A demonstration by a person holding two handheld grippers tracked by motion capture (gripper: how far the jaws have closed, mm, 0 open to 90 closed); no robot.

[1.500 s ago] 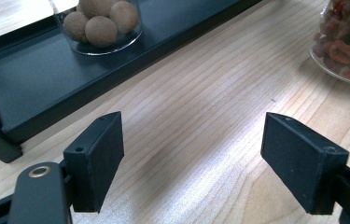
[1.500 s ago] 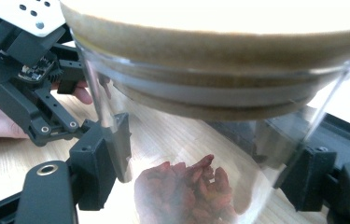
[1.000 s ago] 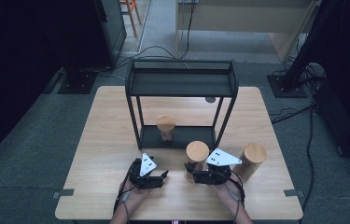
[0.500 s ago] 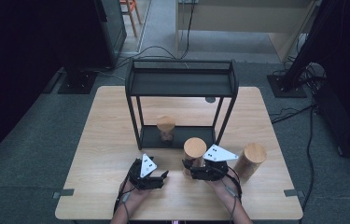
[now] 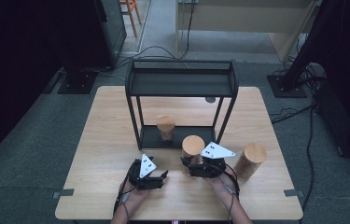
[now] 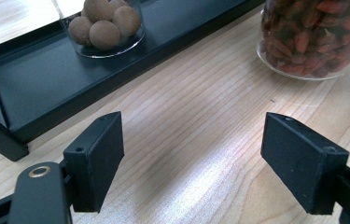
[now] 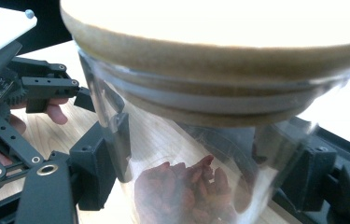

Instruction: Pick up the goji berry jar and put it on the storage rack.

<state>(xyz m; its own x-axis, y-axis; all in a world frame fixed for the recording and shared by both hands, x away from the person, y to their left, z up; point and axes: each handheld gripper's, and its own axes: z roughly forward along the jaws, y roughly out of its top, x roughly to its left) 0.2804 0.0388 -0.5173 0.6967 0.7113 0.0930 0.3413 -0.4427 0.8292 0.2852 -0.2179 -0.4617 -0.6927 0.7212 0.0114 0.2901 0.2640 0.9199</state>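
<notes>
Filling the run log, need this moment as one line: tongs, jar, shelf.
right tongs: shut on goji jar | left tongs: open, nothing between | shelf: one jar on bottom tier | third jar: on table

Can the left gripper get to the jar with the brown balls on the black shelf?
Probably yes. The left gripper is open and holds nothing, and bare table lies between it and the jar of brown balls. That jar sits on the rack's bottom shelf, whose front side looks open.
</notes>
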